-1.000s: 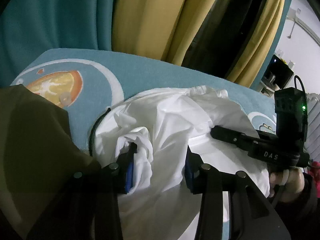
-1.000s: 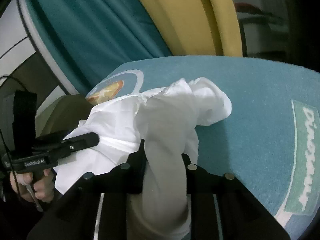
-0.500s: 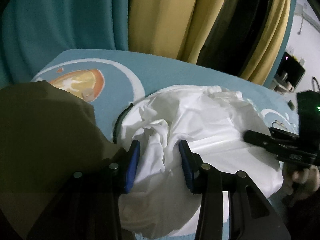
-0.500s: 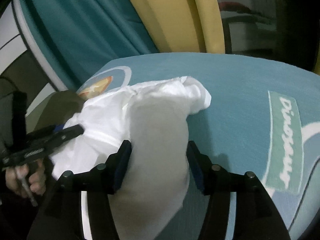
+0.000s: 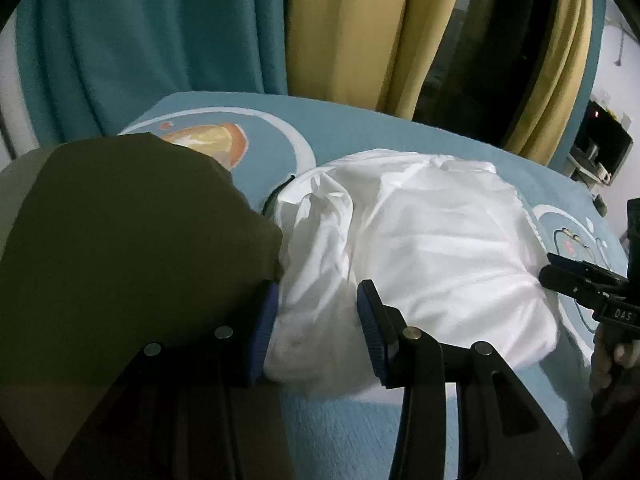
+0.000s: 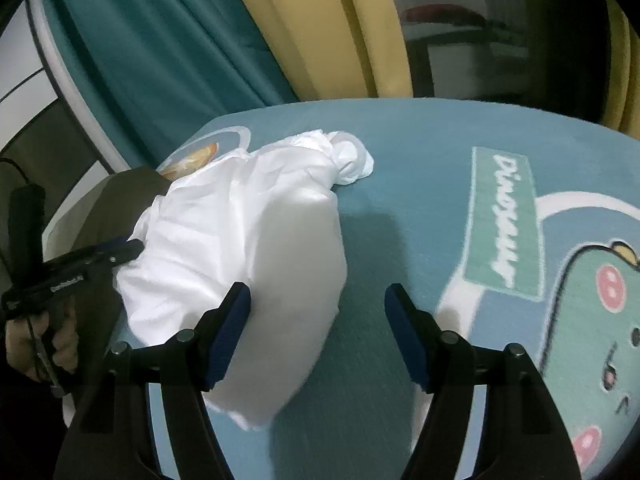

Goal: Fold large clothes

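A crumpled white garment (image 5: pixel 420 248) lies bunched on the blue dinosaur-print mat (image 5: pixel 360 420). It also shows in the right wrist view (image 6: pixel 248 248). My left gripper (image 5: pixel 318 320) is open, its blue pads on either side of the garment's near left edge, not pinching it. My right gripper (image 6: pixel 318 320) is open wide at the garment's near right edge, with cloth against its left pad (image 6: pixel 228 332). An olive-brown garment (image 5: pixel 120 280) lies to the left, partly over the left gripper's left finger.
The blue mat (image 6: pixel 460 200) carries a "Dinosaur" label (image 6: pixel 504 220) and a green cartoon dinosaur (image 6: pixel 600 320) on the right. Teal curtains (image 5: pixel 140 40) and yellow curtains (image 5: pixel 352 28) hang behind. A dark monitor (image 5: pixel 604 148) stands far right.
Both grippers have opened and let go of the white garment, which dropped onto the mat in a bunched heap. Both have pulled back toward its near edge.
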The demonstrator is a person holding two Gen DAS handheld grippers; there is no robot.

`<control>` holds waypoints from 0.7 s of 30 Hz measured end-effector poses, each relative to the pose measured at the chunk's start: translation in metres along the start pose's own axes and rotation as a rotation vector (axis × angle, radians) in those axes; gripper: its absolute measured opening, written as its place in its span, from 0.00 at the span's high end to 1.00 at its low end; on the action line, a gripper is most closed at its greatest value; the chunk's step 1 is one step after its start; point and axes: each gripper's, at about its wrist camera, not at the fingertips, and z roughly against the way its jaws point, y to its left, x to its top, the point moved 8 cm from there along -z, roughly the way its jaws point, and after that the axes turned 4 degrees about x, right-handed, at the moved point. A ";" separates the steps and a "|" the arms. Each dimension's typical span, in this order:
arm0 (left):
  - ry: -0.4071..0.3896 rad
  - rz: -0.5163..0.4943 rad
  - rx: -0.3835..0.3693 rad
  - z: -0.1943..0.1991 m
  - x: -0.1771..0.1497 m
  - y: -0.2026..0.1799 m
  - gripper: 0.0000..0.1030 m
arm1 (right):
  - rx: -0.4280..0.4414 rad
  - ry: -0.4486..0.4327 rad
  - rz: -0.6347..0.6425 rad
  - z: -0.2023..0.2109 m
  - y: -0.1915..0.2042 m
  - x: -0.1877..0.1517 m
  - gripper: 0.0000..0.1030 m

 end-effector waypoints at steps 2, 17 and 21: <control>-0.016 0.019 0.011 0.009 -0.002 0.001 0.57 | 0.008 0.001 -0.024 0.005 -0.003 -0.005 0.33; -0.098 0.022 0.097 0.056 -0.031 -0.023 0.57 | -0.042 -0.034 -0.078 0.059 -0.020 -0.047 0.33; -0.115 0.012 0.107 0.070 -0.040 -0.033 0.57 | -0.047 -0.045 -0.082 0.075 -0.023 -0.057 0.33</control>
